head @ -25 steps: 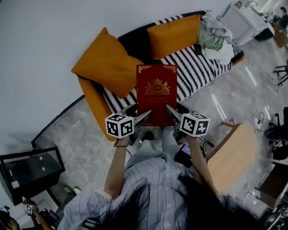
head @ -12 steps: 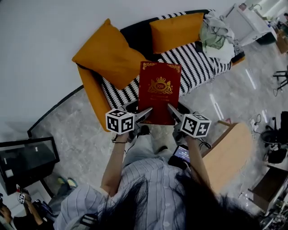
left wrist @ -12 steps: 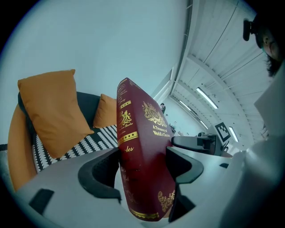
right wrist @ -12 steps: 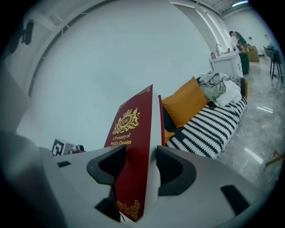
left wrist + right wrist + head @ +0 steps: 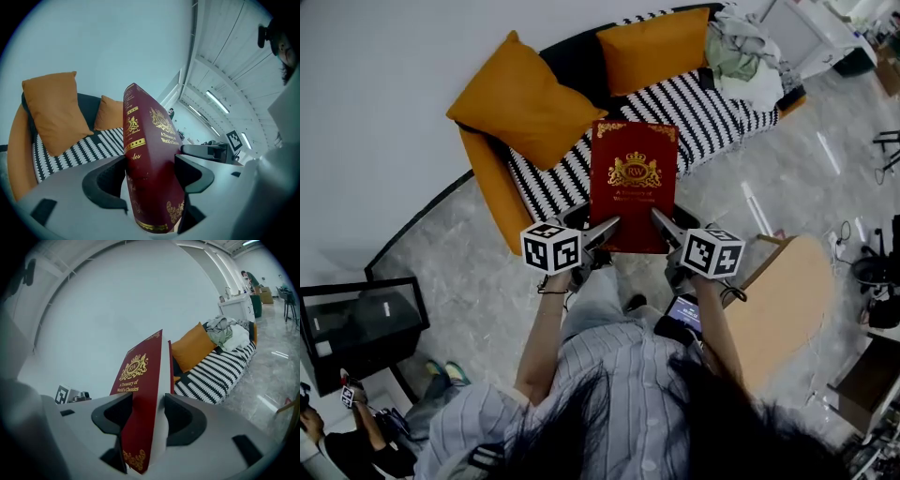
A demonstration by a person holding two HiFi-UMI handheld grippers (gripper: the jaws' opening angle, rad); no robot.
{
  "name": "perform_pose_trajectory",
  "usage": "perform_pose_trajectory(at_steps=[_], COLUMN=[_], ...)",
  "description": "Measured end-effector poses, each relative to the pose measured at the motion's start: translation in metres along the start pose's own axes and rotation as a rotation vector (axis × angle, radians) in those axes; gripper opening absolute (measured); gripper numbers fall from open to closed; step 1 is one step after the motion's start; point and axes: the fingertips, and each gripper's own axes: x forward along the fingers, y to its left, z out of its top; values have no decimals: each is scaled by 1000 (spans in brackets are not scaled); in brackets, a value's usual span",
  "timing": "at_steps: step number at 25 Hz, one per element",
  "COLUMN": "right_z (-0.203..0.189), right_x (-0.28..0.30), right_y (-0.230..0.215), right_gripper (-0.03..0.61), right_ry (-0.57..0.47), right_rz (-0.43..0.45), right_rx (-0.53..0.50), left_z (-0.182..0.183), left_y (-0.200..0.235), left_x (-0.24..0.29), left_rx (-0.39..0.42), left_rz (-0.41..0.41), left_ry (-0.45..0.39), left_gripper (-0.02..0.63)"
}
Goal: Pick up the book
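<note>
The red book is held up off the sofa, its cover facing the head camera. The left gripper pinches its near left corner by the spine, and the right gripper pinches its near right corner by the page edge.

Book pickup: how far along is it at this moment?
Done: the red book is grasped and looks lifted off the striped sofa. In hand: left gripper and right gripper each clamp a lower corner. Left: nothing visible beyond holding it.
</note>
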Motion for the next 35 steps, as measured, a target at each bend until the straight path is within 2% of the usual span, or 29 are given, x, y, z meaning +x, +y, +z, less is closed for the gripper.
perform_pose_trajectory(at_steps=[9,18,35], right_z=[-31,-70,-126], right_x=[-54,-98,-145], right_y=[-5,10,39], right_gripper=[227,227,226], right_ry=[-5,2,38], right_rz=[40,83,130], right_rx=[-16,-52,-112], left_z=[-40,-83,-142], left_y=[-49,-86,-123], left_x=[-11,-42,-92], left_rx=[26,29,7], left_rz=[32,66,109], left_ry=[-8,-37,-110], left_gripper=[334,334,334])
